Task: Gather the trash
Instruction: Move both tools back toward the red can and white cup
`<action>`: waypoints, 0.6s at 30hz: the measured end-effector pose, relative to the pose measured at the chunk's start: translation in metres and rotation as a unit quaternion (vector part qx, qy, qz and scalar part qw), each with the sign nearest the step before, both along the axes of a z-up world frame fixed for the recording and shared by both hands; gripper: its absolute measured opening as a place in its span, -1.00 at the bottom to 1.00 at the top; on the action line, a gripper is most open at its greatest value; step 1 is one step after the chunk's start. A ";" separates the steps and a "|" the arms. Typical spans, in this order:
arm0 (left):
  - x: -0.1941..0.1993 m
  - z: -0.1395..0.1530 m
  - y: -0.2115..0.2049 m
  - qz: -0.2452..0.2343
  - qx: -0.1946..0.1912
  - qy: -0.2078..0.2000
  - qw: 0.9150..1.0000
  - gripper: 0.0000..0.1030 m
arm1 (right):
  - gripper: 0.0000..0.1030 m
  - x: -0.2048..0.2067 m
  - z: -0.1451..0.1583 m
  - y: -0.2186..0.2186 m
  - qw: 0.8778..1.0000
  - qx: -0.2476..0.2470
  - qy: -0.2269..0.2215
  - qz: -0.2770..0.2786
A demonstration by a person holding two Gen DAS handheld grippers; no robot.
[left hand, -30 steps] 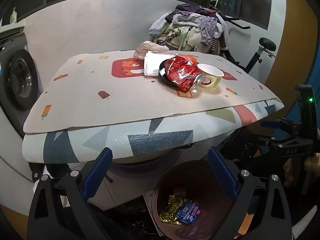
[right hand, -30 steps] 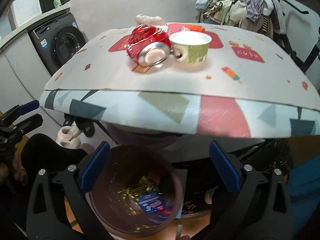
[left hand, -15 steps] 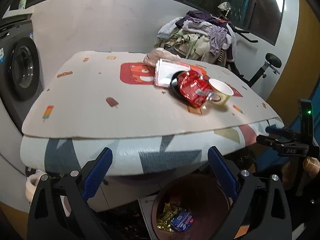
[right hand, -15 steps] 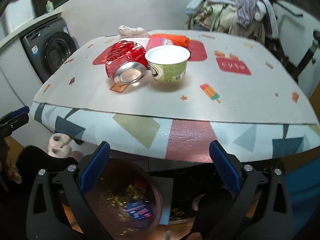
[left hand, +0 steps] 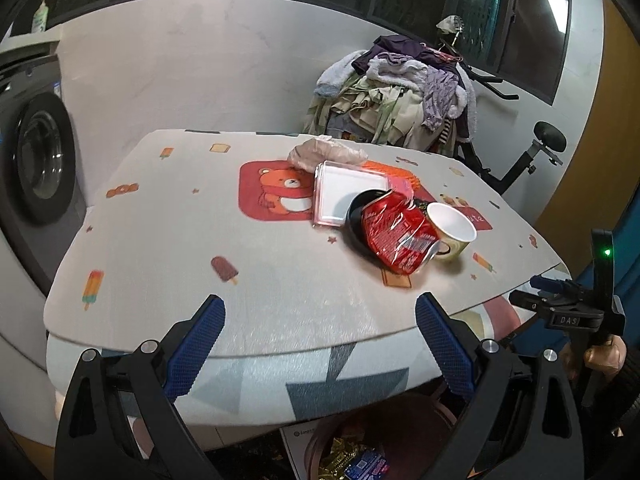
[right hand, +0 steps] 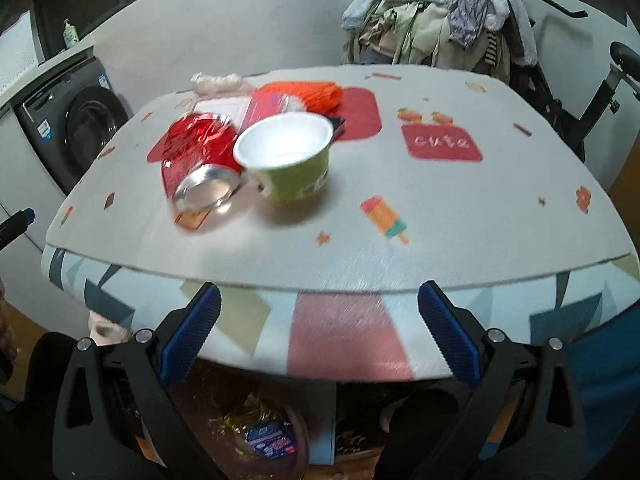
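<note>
- Table (left hand: 168,240), patterned cover: holds all the trash left to collect, bunched on the half toward the clothes pile (left hand: 400,92). Judged early in the task: most pieces are not yet binned.
- Bin (right hand: 192,408), under the table's near edge: already holds a gold wrapper (right hand: 244,414) and a blue packet (right hand: 270,438). That much looks done.
- White tray (left hand: 344,192), on the table, farther from the near edge than the can; a black dish (left hand: 356,216) overlaps its corner.
- Crushed red can (left hand: 396,236), on its side, resting on the black dish and touching the cup.
- Paper cup (right hand: 288,156), upright, empty as far as seen, just beside the can on the table.
- Orange item (right hand: 308,92) and pink packet (right hand: 266,106), behind the cup on the table; crumpled plastic bag (left hand: 326,152) at the table's far side.
- Left gripper (left hand: 320,344): jaws spread wide, nothing between them, hovering at the table's near edge.
- Right gripper (right hand: 320,340): jaws also spread, empty, at the table's near edge, facing the cup.
- Left view alone shows the tray face, the dish and the right gripper from outside.
- Right view alone shows the can's silver end, the orange item clearly, and more of the bin's contents.
</note>
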State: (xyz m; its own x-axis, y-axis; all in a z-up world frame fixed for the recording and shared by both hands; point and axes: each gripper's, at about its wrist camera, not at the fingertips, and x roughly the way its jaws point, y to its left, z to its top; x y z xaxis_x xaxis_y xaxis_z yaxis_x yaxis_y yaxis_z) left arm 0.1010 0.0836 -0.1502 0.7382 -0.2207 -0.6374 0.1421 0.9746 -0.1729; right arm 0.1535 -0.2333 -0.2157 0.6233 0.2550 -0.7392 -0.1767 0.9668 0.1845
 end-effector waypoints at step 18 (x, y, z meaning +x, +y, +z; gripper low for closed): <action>0.043 -0.013 -0.010 -0.027 -0.072 0.036 0.996 0.82 | 0.88 0.100 -0.006 0.046 0.996 -0.062 -0.017 0.056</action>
